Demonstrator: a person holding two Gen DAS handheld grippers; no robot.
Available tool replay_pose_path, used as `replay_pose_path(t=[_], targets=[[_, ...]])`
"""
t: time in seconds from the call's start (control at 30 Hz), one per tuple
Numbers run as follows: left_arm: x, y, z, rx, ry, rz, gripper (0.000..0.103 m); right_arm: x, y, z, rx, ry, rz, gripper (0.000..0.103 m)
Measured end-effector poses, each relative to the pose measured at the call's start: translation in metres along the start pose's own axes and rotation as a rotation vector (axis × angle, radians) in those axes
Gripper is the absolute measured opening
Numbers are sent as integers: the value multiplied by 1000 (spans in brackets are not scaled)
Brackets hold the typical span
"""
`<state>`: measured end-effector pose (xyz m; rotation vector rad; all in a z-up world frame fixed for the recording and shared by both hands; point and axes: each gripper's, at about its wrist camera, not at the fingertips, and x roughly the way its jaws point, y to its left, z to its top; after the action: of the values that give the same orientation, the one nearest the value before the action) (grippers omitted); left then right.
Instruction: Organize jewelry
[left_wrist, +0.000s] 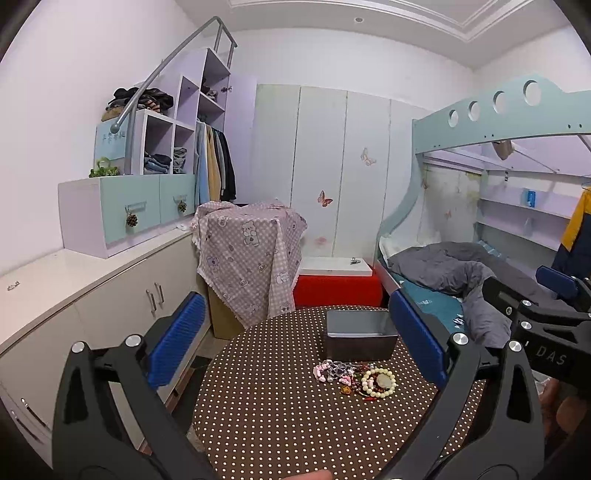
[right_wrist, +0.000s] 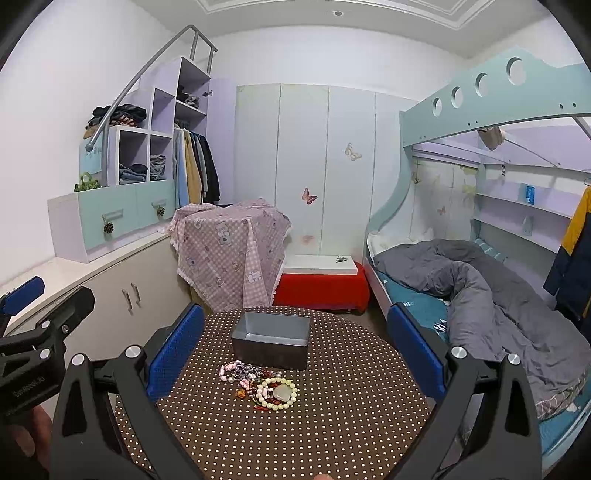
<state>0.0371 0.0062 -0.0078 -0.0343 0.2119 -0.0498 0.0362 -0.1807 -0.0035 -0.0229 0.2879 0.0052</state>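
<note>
Overhead, both grippers hovered above the round polka-dot surface, each with its jaws spread wide and holding nothing. The left gripper and the right gripper were apart from the jewelry pile, a tangle of pink, red and dark beads with a cream bead bracelet at its right side. Just behind the pile stood a dark grey box, open-topped. A bed lay to the right.
</note>
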Motion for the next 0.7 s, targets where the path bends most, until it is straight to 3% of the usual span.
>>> replay_pose_path(t=[0.2, 0.37, 0.57, 0.7], targets=[[17, 3, -5, 8, 17, 7, 97, 14, 2, -4, -15, 12, 5, 96], [47, 10, -17, 8, 76, 27, 97, 38, -10, -14, 7, 58, 3, 96], [93, 16, -44, 14, 183, 54, 97, 72, -19, -29, 22, 137, 17, 96], [132, 16, -67, 22, 297, 47, 97, 94, -23, -45, 35, 209, 27, 96]])
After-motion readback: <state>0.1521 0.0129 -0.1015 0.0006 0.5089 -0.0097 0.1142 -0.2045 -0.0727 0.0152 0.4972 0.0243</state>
